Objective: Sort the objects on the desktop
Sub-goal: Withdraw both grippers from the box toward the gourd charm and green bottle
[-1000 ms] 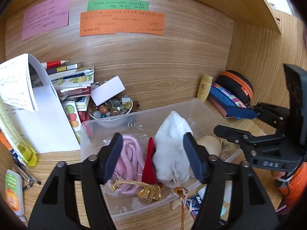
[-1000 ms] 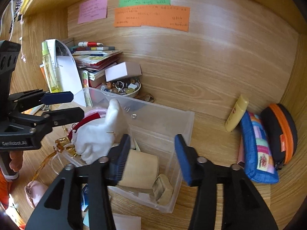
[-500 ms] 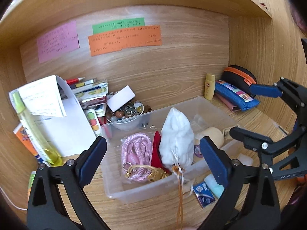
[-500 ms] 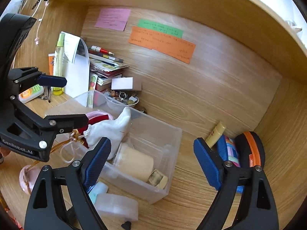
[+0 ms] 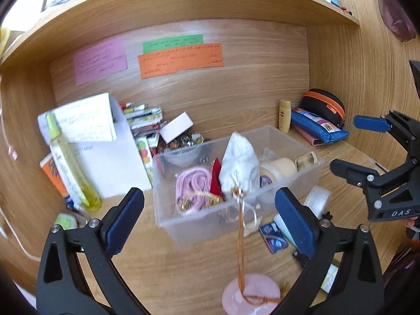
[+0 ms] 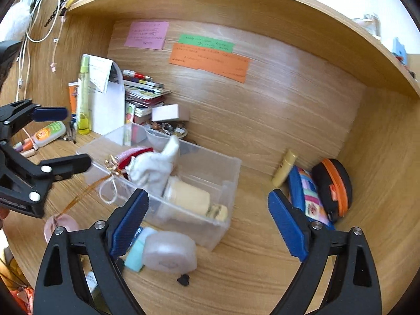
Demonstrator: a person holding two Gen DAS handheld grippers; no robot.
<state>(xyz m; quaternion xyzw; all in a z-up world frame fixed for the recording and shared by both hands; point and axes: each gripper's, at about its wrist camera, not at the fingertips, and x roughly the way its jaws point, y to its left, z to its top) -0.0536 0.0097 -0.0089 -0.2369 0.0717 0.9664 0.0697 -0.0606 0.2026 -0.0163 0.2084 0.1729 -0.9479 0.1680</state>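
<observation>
On the bench, clear plastic bin (image 5: pixel 236 210) at centre holds white drawstring pouch (image 5: pixel 240 168), pink cord (image 5: pixel 193 183), tan roll (image 6: pixel 189 197). Left gripper (image 5: pixel 210 220) released, empty, hovering at the bin's 6 o'clock. Right gripper (image 6: pixel 207 223) likewise spread, empty. Blue pencil case (image 6: pixel 305 194) at the bin's 3 o'clock.

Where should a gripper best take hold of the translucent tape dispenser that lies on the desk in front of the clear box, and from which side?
Likely from above, across the tape dispenser's flat faces: it lies low on the desk, and the teal item crowds its left end. The right gripper is open and nearest.
</observation>
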